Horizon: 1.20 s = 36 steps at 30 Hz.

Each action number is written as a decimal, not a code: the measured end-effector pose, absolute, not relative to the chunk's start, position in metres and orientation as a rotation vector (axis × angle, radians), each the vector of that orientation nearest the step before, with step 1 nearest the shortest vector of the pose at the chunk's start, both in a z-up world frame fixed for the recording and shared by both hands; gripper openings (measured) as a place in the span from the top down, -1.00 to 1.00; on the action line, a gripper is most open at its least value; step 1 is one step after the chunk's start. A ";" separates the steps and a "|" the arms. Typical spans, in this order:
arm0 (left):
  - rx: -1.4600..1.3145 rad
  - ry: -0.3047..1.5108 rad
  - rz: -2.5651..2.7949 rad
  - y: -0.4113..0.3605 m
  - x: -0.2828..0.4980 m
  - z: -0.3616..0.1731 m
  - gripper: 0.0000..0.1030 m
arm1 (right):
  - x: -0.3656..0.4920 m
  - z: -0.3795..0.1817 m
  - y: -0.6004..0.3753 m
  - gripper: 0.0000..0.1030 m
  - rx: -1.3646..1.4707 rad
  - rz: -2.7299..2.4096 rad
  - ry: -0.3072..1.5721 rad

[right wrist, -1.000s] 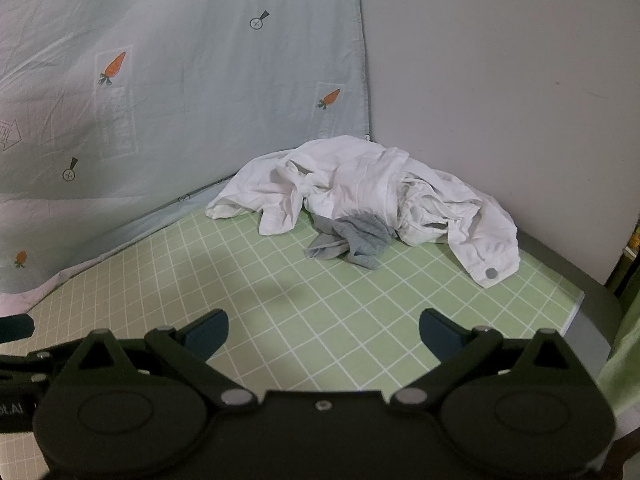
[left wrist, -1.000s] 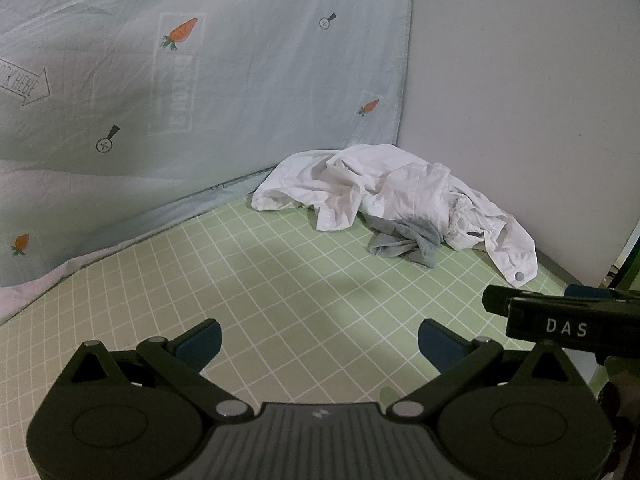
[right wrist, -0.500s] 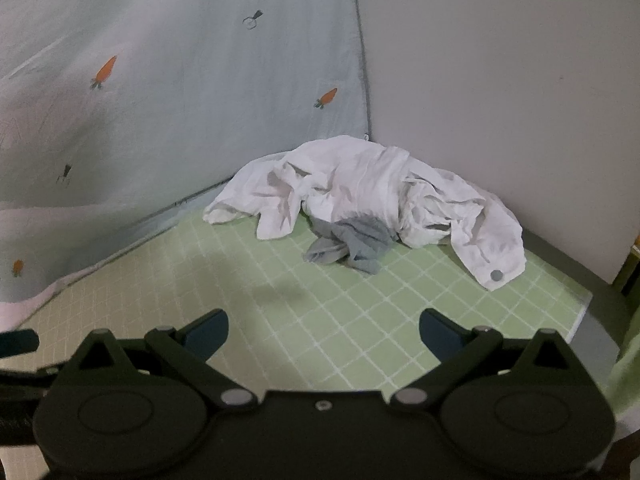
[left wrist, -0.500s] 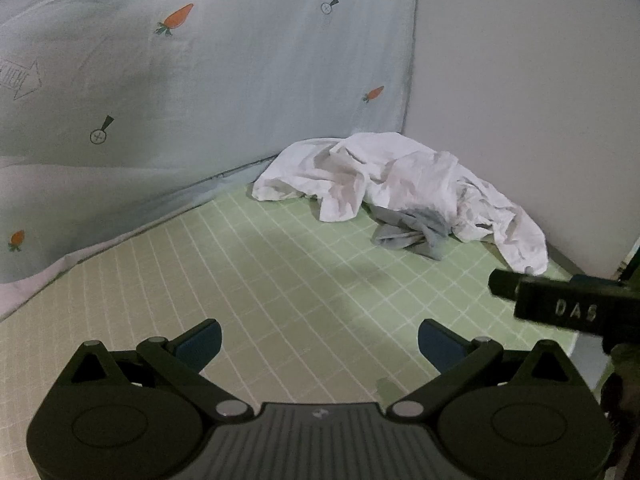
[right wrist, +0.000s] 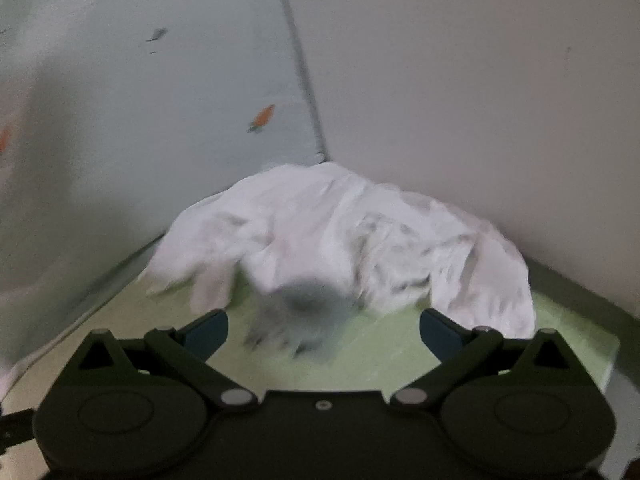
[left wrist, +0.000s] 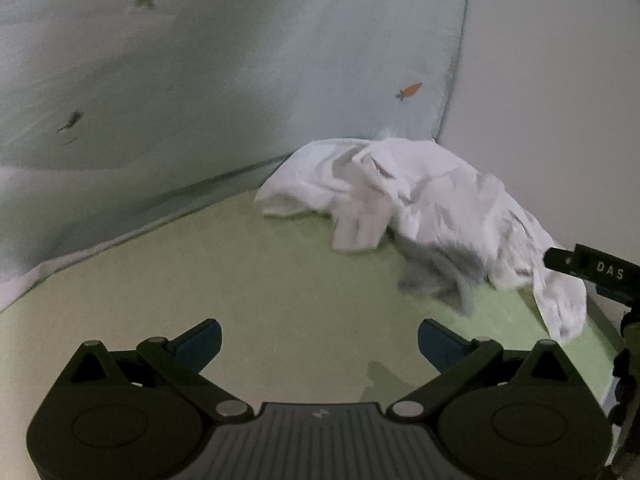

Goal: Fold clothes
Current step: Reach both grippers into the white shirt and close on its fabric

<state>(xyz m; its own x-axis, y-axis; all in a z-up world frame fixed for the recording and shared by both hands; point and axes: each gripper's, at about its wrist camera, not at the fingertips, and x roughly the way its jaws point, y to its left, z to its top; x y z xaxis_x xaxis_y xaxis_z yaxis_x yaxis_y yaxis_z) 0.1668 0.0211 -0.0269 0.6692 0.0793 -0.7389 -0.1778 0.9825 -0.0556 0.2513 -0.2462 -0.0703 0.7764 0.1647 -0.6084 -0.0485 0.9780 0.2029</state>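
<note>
Clothes lay ahead of us: our right tongs [right wrist: 323,330] were spread wide and empty, close over a grey garment [right wrist: 308,308]; our left tongs [left wrist: 319,338] were spread too, farther back. White clothes [left wrist: 420,200] sat heaped on the green desk [left wrist: 240,280], in the corner between carrot-print sheet [left wrist: 240,80] and wall [left wrist: 560,100].

Carrot-print sheet [left wrist: 240,80] beside plain wall [left wrist: 552,100].

Left wrist view faces the far corner from well back. Right wrist view sits nearer. Both share the white garment pile [left wrist: 424,204] [right wrist: 352,236].
</note>
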 end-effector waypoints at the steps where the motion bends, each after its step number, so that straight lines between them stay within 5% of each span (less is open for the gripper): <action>1: -0.127 0.829 0.137 0.022 0.185 -0.029 -0.97 | 0.269 -0.073 -0.249 -1.00 0.180 0.096 0.668; 9: -0.092 0.844 0.047 0.025 0.328 -0.060 -0.78 | 0.393 -0.105 -0.264 -1.00 0.269 -0.042 0.668; 17: -0.138 0.845 0.065 0.033 0.442 -0.111 -0.80 | 0.437 -0.150 -0.291 -1.00 0.337 -0.309 0.693; 28: -0.336 0.903 0.035 0.048 0.509 -0.188 -0.74 | 0.469 -0.202 -0.348 -1.00 0.453 -0.321 0.786; 29: -0.325 0.898 0.044 0.044 0.508 -0.189 -0.66 | 0.469 -0.203 -0.348 -1.00 0.452 -0.315 0.788; 31: -0.296 0.890 0.056 0.036 0.505 -0.189 -0.19 | 0.467 -0.202 -0.346 -0.97 0.426 -0.295 0.792; 33: -0.284 0.879 0.040 0.030 0.497 -0.182 0.30 | 0.466 -0.198 -0.347 -0.71 0.419 -0.255 0.769; 35: -0.254 0.855 0.041 0.022 0.489 -0.170 0.55 | 0.458 -0.193 -0.349 0.02 0.439 -0.221 0.739; 36: -0.231 0.838 0.049 0.017 0.485 -0.163 0.65 | 0.453 -0.189 -0.350 0.18 0.437 -0.211 0.729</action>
<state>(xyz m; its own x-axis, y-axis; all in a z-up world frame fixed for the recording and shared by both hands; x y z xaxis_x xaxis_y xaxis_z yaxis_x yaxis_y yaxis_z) 0.4853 0.0166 -0.1628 0.6693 -0.0480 -0.7415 -0.1338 0.9738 -0.1839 0.4526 -0.3499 -0.1891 0.7299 -0.0356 -0.6826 0.3341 0.8898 0.3108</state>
